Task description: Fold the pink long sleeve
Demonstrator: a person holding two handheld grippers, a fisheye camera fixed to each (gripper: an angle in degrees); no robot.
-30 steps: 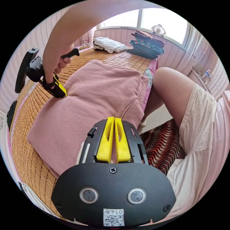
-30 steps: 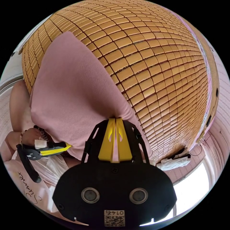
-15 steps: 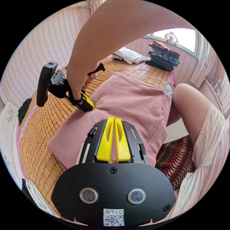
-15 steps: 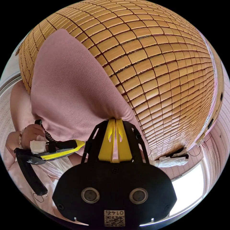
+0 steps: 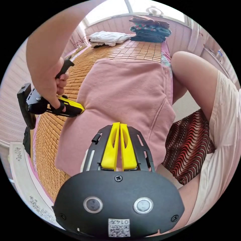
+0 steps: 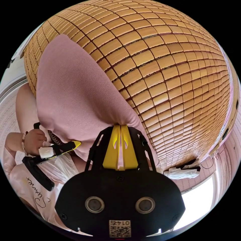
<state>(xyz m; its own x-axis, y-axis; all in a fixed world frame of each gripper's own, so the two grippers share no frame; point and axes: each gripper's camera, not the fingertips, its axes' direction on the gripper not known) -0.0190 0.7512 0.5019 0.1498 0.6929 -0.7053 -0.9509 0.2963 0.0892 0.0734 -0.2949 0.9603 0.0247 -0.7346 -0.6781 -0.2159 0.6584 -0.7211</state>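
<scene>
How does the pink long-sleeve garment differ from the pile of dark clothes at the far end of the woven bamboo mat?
The pink long-sleeve garment is one plain piece spread low across the woven bamboo mat; the pile of dark clothes is several mixed-colour pieces stacked high. The pink garment is clamped by the left claw and the right claw; the pile is untouched. Both rest on the mat.

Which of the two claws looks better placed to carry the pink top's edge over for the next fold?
Probably neither alone: left claw and right claw are each shut on an edge of the pink top, so both would likely carry it together.
</scene>
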